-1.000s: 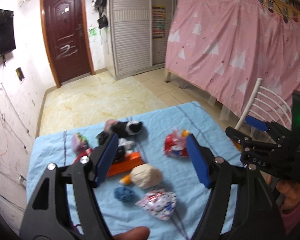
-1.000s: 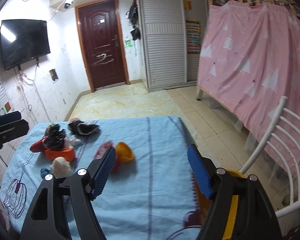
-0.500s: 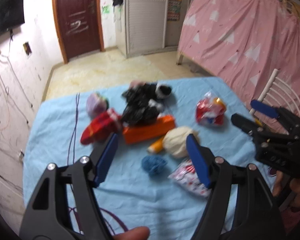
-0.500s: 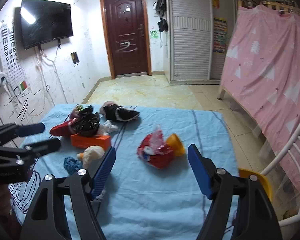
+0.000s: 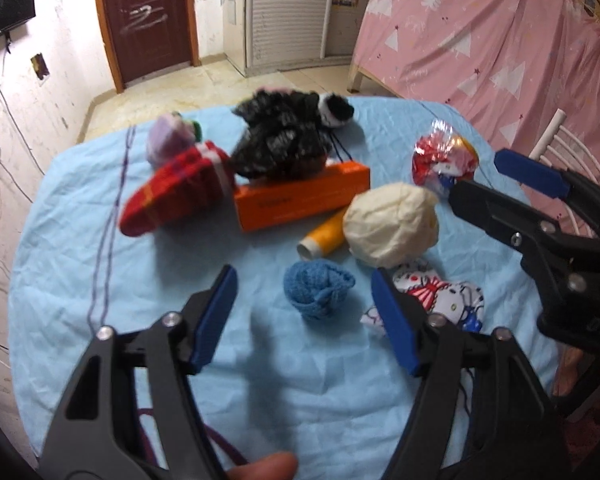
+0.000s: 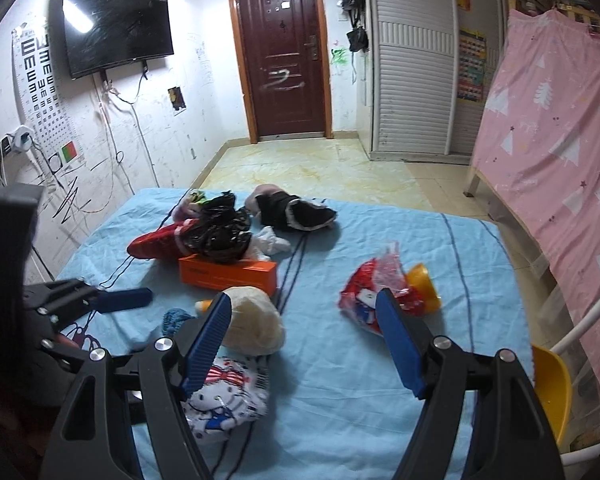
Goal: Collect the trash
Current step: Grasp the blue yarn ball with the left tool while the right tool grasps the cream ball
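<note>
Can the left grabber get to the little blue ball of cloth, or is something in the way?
Probably yes. The blue cloth ball lies alone on the tablecloth, just ahead of the left gripper, nothing lying between. Its jaws are closing with nothing between them yet.

Table (image 5: 80, 264) spread with light blue cloth bearing dark stitched lines. Lying on it: orange box (image 5: 300, 196), black plastic bag (image 5: 280, 144) heaped on the box; red knitted piece (image 5: 176, 192) just left of the box; pale purple bundle (image 5: 166, 140) behind that; black-and-white plush item (image 6: 296, 212) at far side; cream ball (image 5: 392, 224); yellow tube (image 5: 324, 236) touching the ball; blue knitted wad (image 5: 318, 288); white cartoon-cat wrapper (image 6: 224, 396) at near edge; red foil wrapper (image 6: 376, 292), well apart to the right
</note>
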The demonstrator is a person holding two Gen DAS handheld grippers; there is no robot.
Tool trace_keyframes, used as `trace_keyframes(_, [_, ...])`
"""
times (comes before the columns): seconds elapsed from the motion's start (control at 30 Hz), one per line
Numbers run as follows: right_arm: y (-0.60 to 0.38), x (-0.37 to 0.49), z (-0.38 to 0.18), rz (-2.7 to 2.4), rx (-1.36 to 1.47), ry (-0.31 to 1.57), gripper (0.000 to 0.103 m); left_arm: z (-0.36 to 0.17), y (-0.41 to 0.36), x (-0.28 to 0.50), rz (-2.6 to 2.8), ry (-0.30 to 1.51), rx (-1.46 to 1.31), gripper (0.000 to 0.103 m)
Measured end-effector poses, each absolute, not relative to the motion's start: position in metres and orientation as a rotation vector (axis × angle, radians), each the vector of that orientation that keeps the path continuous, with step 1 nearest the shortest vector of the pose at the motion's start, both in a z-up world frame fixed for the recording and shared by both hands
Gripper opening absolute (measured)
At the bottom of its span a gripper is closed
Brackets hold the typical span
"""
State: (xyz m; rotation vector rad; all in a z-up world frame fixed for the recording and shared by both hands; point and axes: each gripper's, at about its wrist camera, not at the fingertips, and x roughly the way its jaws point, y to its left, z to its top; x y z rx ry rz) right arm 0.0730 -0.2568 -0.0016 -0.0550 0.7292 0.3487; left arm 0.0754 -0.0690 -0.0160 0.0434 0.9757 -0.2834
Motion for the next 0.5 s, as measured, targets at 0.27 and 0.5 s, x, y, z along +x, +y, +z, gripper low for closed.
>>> trace_keyframes(0.27, [-0.239,0.080,-0.011,0.383,-0.067,0.763,0.068,-0.025,-0.068,0.074,-0.296,0.978,0.054,0.027])
trace_keyframes(0.5, [-0.227,0.084,-0.019,0.412,-0.068,0.786,0.068,-0.020,-0.055,0.072,-0.283,0.965,0.032,0.027])
